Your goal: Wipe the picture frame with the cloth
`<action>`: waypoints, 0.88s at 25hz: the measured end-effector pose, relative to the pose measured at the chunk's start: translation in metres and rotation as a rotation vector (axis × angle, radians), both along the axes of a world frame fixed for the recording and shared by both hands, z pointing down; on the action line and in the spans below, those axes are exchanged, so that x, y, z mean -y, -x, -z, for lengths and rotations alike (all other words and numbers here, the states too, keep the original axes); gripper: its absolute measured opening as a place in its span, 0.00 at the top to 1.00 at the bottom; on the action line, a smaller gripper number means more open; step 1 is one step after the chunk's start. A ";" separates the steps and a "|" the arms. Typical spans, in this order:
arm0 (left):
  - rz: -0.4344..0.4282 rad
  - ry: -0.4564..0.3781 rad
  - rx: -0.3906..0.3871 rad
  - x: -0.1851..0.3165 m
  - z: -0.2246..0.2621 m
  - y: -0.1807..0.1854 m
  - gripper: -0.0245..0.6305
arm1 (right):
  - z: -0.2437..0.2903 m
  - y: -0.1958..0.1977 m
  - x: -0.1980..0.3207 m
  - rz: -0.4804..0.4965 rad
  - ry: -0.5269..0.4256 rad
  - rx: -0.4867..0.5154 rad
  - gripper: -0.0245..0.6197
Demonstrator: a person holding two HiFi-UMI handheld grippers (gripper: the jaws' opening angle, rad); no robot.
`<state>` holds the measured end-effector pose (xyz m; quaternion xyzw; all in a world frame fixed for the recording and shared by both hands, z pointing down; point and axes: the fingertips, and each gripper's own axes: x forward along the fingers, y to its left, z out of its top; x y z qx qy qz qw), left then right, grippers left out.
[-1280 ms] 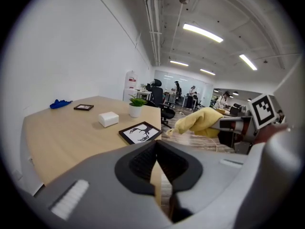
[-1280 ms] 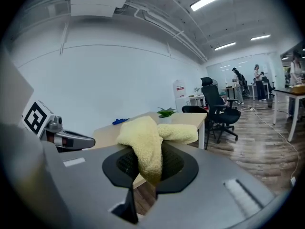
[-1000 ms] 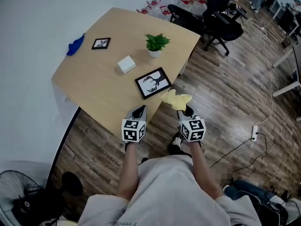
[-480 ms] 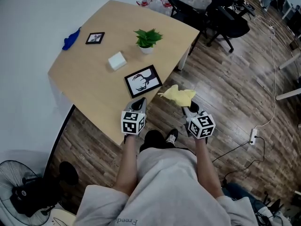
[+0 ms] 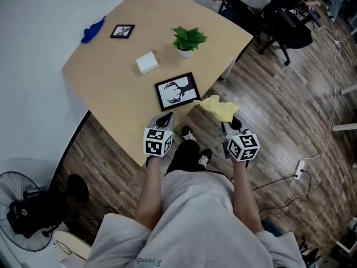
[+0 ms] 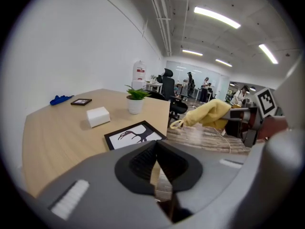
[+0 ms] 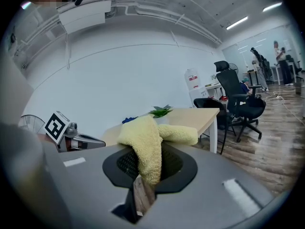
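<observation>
Seen from above, a person in a pale grey T-shirt stands on a dark wood floor (image 5: pixel 290 110) at the near edge of a pale wooden bench (image 5: pixel 111 88), with a gripper in each hand.

The bench fills the upper left of the frame. A picture frame (image 5: pixel 177 91) lies flat on it close to the near edge, around the centre of the frame. It has a black border and a white picture of a black antlered animal.

The left gripper (image 5: pixel 164 119) is just below the picture frame, over the bench edge. Its jaws are clenched together with nothing between them.

The right gripper (image 5: pixel 230 124) is to the right of the left one, over the floor beside the bench. It is grasping a yellow cloth (image 5: pixel 218 107), which bunches up between the jaws and flops over the top. The cloth hangs in the air just right of the picture frame's lower right corner. In the left gripper view it is raised above the bench and apart from the frame.

Further up the bench:
- A small white box (image 5: pixel 148 62) sits above and left of the picture frame.
- A green plant in a white pot (image 5: pixel 188 40) is near the upper centre.
- A smaller black frame (image 5: pixel 122 31) is towards the upper left.
- A crumpled blue item (image 5: pixel 92 30) lies just left of the smaller frame, at the bench's far edge.

A black office chair (image 5: pixel 284 21) stands on the floor at the upper right. A black fan (image 5: pixel 25 219) is at the lower left corner
</observation>
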<state>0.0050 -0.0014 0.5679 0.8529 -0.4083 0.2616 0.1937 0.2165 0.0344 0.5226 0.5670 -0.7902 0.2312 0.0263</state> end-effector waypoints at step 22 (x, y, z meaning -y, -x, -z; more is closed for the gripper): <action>0.081 0.143 0.027 0.097 -0.066 0.073 0.88 | -0.028 0.097 0.154 0.366 0.085 -0.191 0.88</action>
